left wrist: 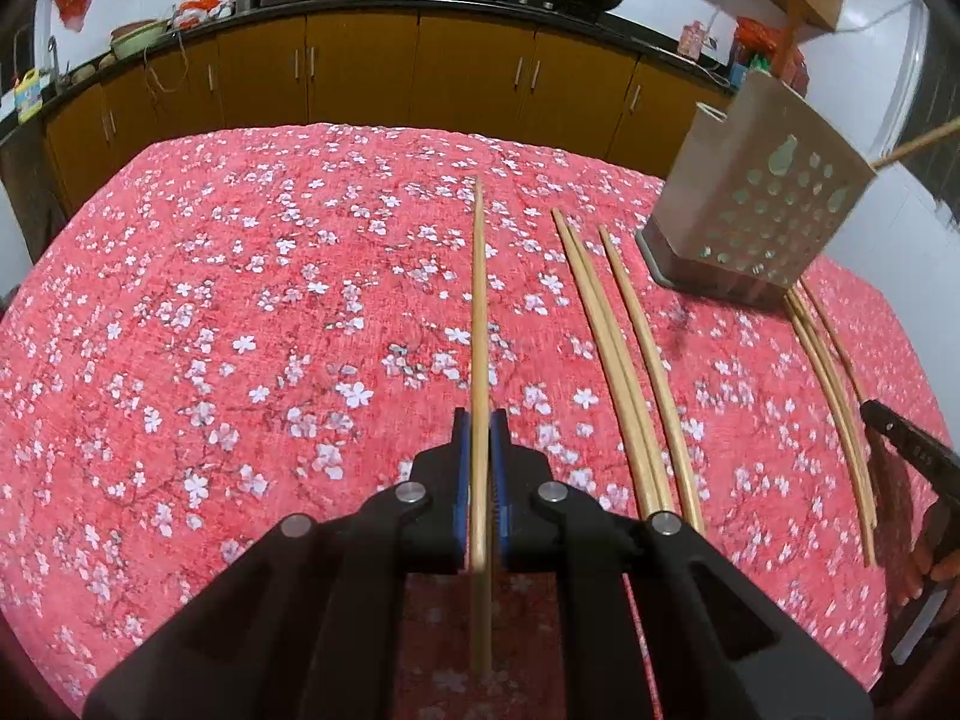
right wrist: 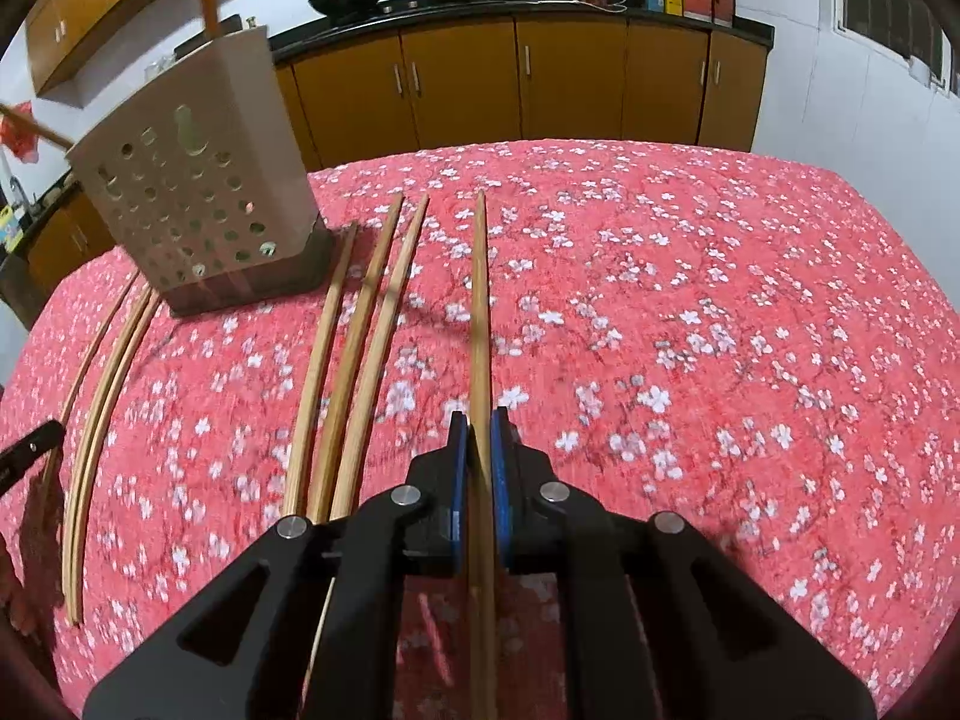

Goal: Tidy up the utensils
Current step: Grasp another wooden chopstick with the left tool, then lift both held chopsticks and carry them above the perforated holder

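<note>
Holding now: left gripper (left wrist: pixel 478 420) and right gripper (right wrist: pixel 478 420) each have blue-padded fingers closed on one long pale wooden chopstick (left wrist: pixel 479 300), (right wrist: pixel 479 300).
Loose chopsticks: lying on the red flowered tabletop (left wrist: pixel 240 300) near the grey perforated holder (left wrist: pixel 756 204).
Risk: thin sticks may swivel between pads, miss the holder's mouth, or tip it.

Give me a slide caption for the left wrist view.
Left gripper shut on one chopstick over a floral tablecloth, perforated holder at right.
</note>
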`<act>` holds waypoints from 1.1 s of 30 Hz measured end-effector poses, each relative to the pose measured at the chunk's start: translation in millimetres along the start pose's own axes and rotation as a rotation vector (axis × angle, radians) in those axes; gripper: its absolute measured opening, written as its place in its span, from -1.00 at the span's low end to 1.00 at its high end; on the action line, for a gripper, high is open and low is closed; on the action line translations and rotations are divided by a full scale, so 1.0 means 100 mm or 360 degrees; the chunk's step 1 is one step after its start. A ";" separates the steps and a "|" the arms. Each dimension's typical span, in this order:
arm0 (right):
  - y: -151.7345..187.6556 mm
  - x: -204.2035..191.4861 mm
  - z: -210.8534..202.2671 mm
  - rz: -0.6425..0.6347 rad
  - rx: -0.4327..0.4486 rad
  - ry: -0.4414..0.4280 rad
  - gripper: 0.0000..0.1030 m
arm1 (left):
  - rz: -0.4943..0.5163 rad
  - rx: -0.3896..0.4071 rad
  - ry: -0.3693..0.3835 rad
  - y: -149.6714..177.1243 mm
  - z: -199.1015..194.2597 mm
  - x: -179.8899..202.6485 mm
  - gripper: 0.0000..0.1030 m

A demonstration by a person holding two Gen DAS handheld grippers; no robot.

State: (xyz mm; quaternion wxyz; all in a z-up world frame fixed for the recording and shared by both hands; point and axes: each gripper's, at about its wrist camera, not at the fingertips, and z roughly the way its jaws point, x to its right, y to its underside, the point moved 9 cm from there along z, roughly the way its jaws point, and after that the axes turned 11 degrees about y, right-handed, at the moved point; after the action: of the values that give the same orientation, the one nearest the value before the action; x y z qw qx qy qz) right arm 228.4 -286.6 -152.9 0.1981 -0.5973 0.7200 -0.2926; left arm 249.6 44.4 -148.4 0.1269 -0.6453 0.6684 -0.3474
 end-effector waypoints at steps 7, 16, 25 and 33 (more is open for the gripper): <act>0.12 0.04 -0.09 -0.0003 -0.0005 -0.0022 -0.82 | 0.0020 -0.0005 -0.0005 0.11 -0.07 0.03 -0.82; 0.02 0.12 -0.26 0.0078 0.0062 -0.0053 -0.84 | 0.0019 0.0012 -0.0003 0.02 -0.17 0.05 -0.85; -0.36 0.32 -0.72 0.0185 0.0294 -0.0065 -0.84 | 0.0052 0.0245 0.0032 -0.40 -0.62 0.16 -0.85; -0.57 0.36 -0.97 0.0222 0.0458 -0.0065 -0.84 | -0.0010 0.0437 0.0123 -0.64 -0.97 0.23 -0.86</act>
State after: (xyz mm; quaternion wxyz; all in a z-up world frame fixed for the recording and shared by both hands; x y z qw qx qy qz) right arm 201.4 -310.3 -40.3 0.3162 -0.5170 0.7063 -0.3660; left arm 236.1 56.6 -31.2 0.1871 -0.6101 0.6169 -0.4607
